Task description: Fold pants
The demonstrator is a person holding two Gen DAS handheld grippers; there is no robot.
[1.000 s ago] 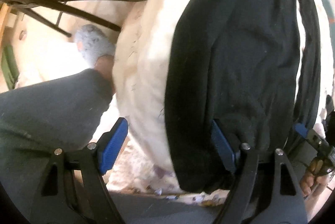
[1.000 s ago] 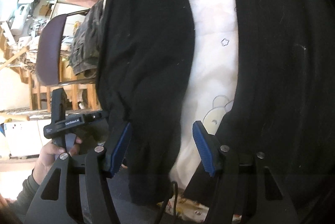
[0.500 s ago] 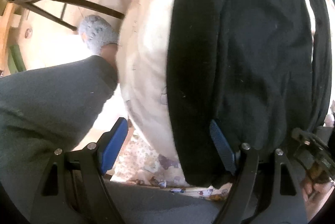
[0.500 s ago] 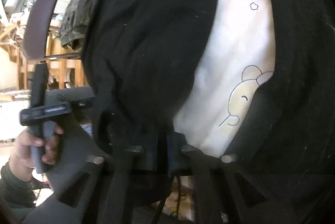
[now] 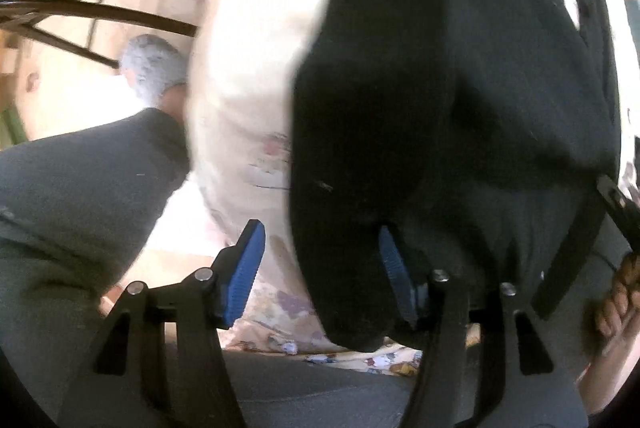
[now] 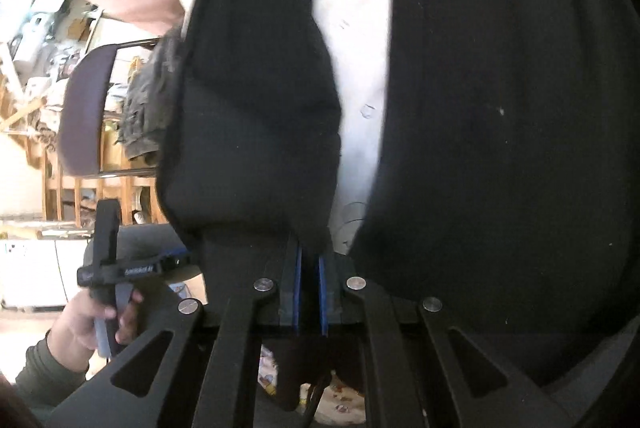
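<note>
Black pants (image 5: 460,87) stretched long, straight ahead of both. Right gripper (image 6: 308,292) pinching one leg end. Left gripper (image 5: 320,268) closing round the other.

A pale bed cover (image 6: 360,27) with small cartoon drawings is lit by bright light. Beside it stands a chair with a dark backrest (image 6: 82,111) and clothes (image 6: 150,107) hung on it. Behind the chair are wooden frames (image 6: 80,195) and cluttered shelves (image 6: 44,39).
</note>
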